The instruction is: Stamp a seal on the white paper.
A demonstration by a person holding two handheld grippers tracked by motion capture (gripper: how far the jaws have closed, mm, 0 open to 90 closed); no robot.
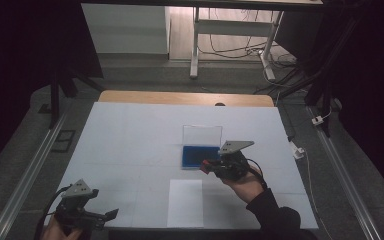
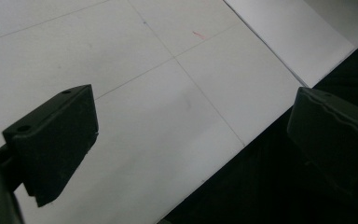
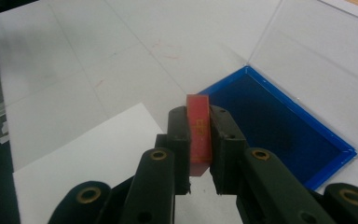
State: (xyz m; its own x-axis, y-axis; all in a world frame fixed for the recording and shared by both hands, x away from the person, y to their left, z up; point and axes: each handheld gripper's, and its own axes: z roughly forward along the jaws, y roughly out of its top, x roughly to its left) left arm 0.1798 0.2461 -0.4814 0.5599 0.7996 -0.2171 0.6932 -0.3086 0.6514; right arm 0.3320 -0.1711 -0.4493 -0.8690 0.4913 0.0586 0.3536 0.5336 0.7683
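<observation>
White sheeting covers the table point(image 1: 130, 140), faint pencil lines crossing it, dark floor all round. Nearest, at the front left corner, the left gripper point(image 1: 111, 214) hangs over the table edge, jaws spread wide with nothing between them. A blank paper point(image 1: 185, 202) lies at the front edge, centre. Just beyond it, the right gripper point(image 3: 199, 140) is clenched on a red block point(image 3: 198, 133), a thin slab held on edge, its long axis running along the jaws, pointing left in the high view. Faint gold marks on its narrow face cannot be read. Next comes a blue tray point(image 3: 279, 126), its clear lid point(image 1: 202, 135) standing up behind. Bare sheeting lies left and beyond.
</observation>
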